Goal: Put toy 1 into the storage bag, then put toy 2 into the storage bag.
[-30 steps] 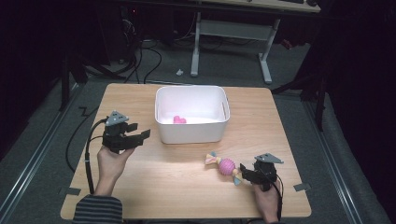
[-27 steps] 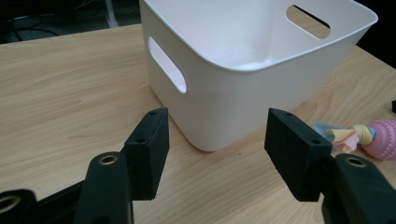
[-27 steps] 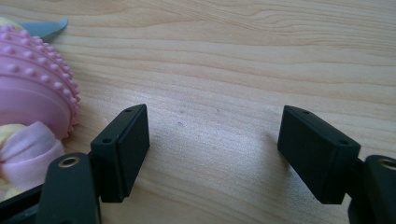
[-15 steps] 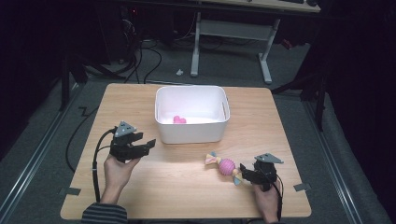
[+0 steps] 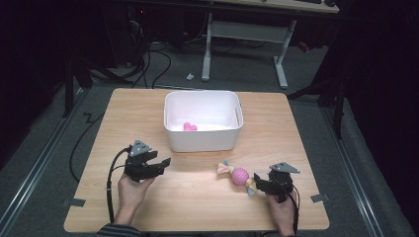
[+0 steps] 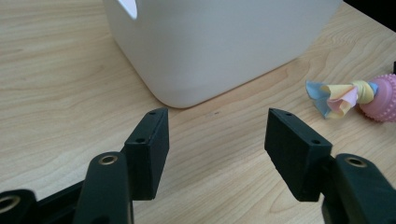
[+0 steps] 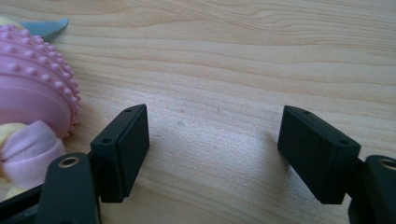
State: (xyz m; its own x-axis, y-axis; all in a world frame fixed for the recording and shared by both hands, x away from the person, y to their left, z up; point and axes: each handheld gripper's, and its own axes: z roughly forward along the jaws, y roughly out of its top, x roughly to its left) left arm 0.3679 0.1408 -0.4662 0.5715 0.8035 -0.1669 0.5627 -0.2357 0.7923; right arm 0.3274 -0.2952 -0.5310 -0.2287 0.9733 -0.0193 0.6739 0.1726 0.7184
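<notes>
Gaping empty, both tools: left tool (image 6: 215,154), right tool (image 7: 212,154); pink ball toy (image 7: 32,88) cropped at frame edge.

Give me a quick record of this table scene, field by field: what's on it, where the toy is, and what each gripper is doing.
surface: wooden table
container: white bin, small pink thing inside
toy: pink spiky ball with cloth tails, on the table in front of the bin
left gripper: open, nothing between its jaws, near the bin's corner
right gripper: open, beside the toy, not gripping it
</notes>
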